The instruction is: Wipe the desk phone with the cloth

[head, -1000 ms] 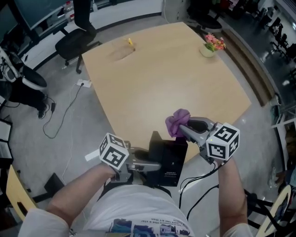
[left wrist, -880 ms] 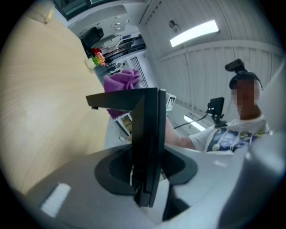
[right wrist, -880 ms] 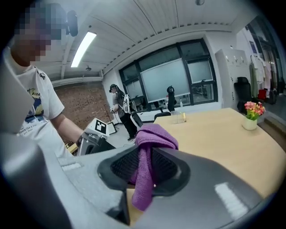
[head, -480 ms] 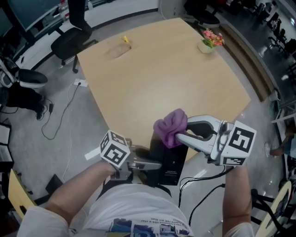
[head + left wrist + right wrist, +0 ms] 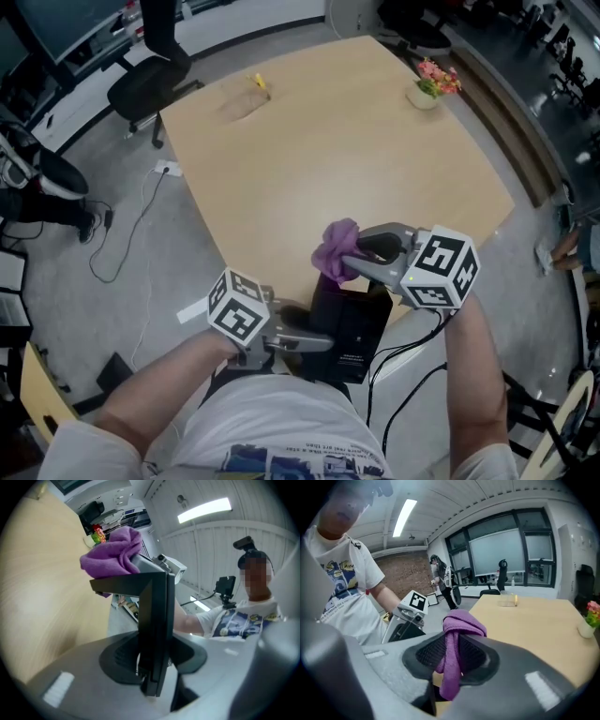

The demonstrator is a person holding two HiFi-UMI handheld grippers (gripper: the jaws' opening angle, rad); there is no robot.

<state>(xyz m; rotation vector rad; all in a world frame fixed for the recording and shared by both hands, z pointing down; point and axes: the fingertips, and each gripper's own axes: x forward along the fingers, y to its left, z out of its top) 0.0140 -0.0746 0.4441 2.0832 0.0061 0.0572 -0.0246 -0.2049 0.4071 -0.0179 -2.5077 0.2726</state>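
Note:
The black desk phone (image 5: pixel 352 323) stands at the near edge of the wooden table (image 5: pixel 328 141). My left gripper (image 5: pixel 314 344) is shut on its lower left side; in the left gripper view the jaws (image 5: pixel 152 667) clamp the phone's thin black body (image 5: pixel 157 620). My right gripper (image 5: pixel 361 255) is shut on a bunched purple cloth (image 5: pixel 336 248), which rests against the phone's far upper edge. In the right gripper view the cloth (image 5: pixel 454 644) hangs between the jaws (image 5: pixel 452 667), with the left gripper's marker cube (image 5: pixel 415 603) behind it. The purple cloth (image 5: pixel 115 557) sits over the phone's top.
A small flower pot (image 5: pixel 427 89) stands at the table's far right, and a yellow item (image 5: pixel 258 84) lies at the far left. An office chair (image 5: pixel 150 80) and floor cables (image 5: pixel 131 225) are left of the table. A black cable (image 5: pixel 403 375) hangs from the phone.
My right gripper has carried the cloth leftward along the phone's upper edge. The left gripper and the phone have stayed in place.

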